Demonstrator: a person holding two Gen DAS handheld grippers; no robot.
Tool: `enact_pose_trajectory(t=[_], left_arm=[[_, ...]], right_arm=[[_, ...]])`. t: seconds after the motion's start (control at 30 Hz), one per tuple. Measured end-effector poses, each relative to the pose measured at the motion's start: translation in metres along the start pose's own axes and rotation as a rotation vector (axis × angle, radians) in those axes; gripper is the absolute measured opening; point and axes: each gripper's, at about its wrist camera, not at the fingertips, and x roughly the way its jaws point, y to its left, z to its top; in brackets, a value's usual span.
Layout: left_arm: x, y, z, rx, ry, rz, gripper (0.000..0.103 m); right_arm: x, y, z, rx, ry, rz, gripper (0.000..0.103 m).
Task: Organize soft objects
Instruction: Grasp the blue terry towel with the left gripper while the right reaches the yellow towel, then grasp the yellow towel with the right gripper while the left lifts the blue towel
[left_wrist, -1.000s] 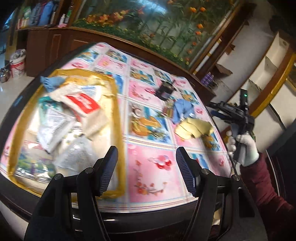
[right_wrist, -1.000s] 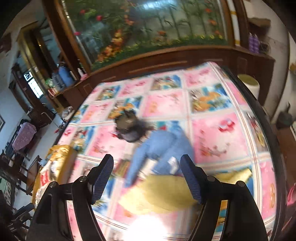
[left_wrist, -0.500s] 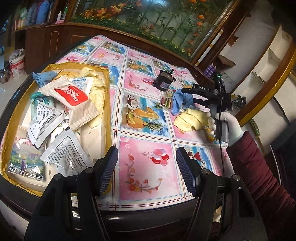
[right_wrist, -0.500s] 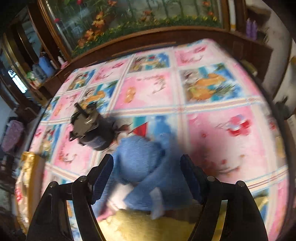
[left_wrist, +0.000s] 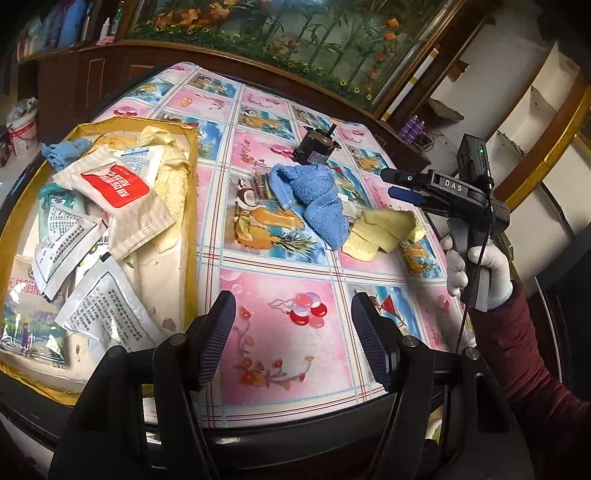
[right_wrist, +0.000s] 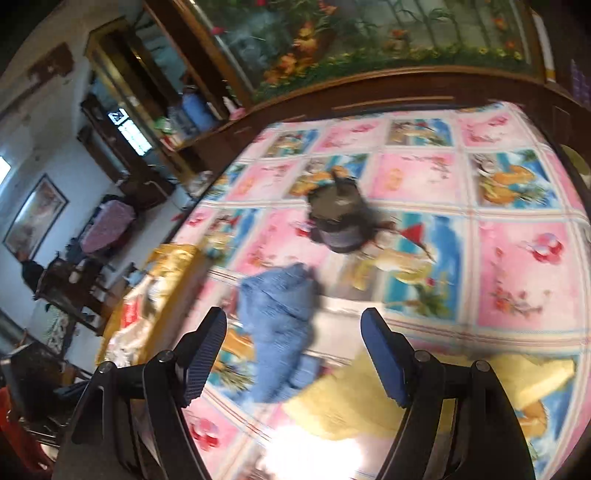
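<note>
A blue towel (left_wrist: 314, 199) lies crumpled mid-table, with a folded yellow cloth (left_wrist: 384, 230) touching its right side. My left gripper (left_wrist: 291, 306) hangs open over the near table edge, well short of both, with nothing between its fingers. A gloved hand holds my right gripper (left_wrist: 389, 182) open above the yellow cloth, pointing left toward the towel. The right wrist view is blurred: the blue towel (right_wrist: 280, 325) sits just past the left finger, the yellow cloth (right_wrist: 351, 402) lies under the open right gripper (right_wrist: 293, 325), and neither pad touches cloth.
A gold tray (left_wrist: 192, 236) at the left holds several paper packets, a small blue cloth (left_wrist: 61, 151) and a yellow cloth. A small black motor (left_wrist: 314, 146) stands behind the towel, with a few small items beside it. A wooden cabinet borders the table's far side.
The right gripper swung in from the table's right edge over the yellow cloth, then drew back and turned, so the towel slid to the lower left of its view. Both jaws kept their width.
</note>
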Motion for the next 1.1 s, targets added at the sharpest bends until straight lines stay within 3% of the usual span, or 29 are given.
enact_pose_trajectory(t=[0.1, 0.27, 0.37, 0.6, 0.77, 0.83, 1.0, 1.1], left_arm=[[0.013, -0.011, 0.014, -0.003, 0.008, -0.027, 0.066], [0.057, -0.032, 0.047, -0.014, 0.026, -0.028, 0.066], [0.095, -0.046, 0.065, 0.011, 0.062, -0.018, 0.066], [0.176, -0.054, 0.108, 0.027, 0.093, 0.093, 0.065], [0.215, -0.046, 0.118, 0.009, 0.135, 0.19, 0.066], [0.221, -0.049, 0.119, 0.052, 0.113, 0.23, 0.077], [0.231, -0.06, 0.116, 0.153, 0.134, 0.288, 0.08], [0.224, -0.055, 0.116, 0.151, 0.131, 0.234, 0.047]], right_arm=[[-0.008, -0.015, -0.01, 0.057, -0.045, -0.031, 0.076], [-0.022, -0.04, -0.016, 0.126, -0.203, -0.143, 0.076], [-0.037, -0.061, -0.021, 0.189, -0.243, -0.136, 0.076], [-0.08, -0.106, -0.037, 0.241, -0.267, -0.196, 0.076], [-0.096, -0.134, -0.045, 0.291, -0.28, -0.244, 0.076], [-0.095, -0.144, -0.046, 0.315, -0.265, -0.251, 0.076], [-0.085, -0.146, -0.048, 0.342, -0.234, -0.205, 0.076], [-0.076, -0.127, -0.045, 0.292, -0.202, -0.172, 0.076]])
